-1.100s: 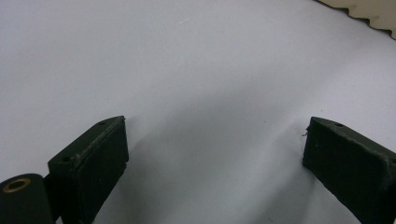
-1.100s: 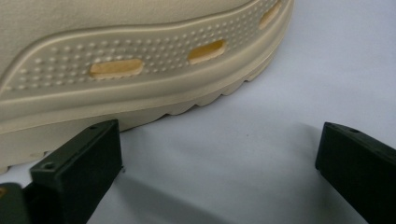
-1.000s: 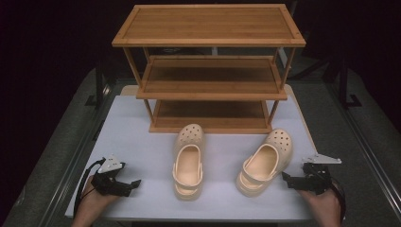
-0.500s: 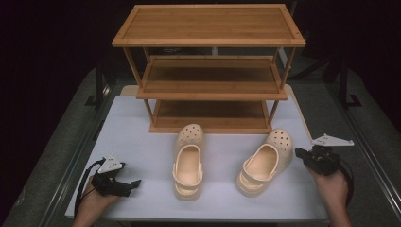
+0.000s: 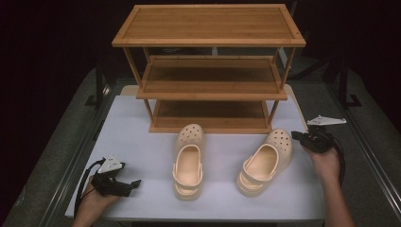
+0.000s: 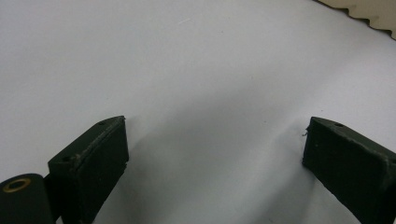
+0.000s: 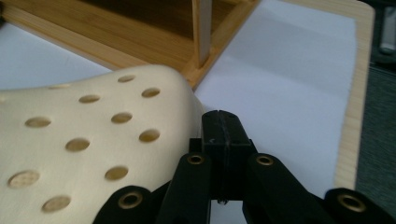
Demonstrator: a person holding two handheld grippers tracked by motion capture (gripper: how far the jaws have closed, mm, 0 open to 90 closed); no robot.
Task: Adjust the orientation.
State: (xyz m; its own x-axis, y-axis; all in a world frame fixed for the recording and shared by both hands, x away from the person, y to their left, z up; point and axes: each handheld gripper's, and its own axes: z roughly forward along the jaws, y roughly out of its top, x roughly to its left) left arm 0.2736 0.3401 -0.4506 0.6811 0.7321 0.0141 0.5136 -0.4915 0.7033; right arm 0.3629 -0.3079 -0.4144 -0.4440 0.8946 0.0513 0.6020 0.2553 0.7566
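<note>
in the high view, two cream clogs, the left clog (image 5: 188,163) and the right clog (image 5: 265,161), are seen on the bench (image 5: 142,142) before an empty shelf rack (image 5: 210,71); nothing is shelved yet. in the left gripper view, the left gripper (image 6: 215,163) is held wide open over bare bench, empty. in the right gripper view, the right gripper (image 7: 223,140) is closed, empty, just beside the right clog's toe.

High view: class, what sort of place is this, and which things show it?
Probably a staged recording setup, not a home: a bare wooden shoe rack and two cream clogs on a white-covered table, dark surroundings, hand-held claws.
</note>
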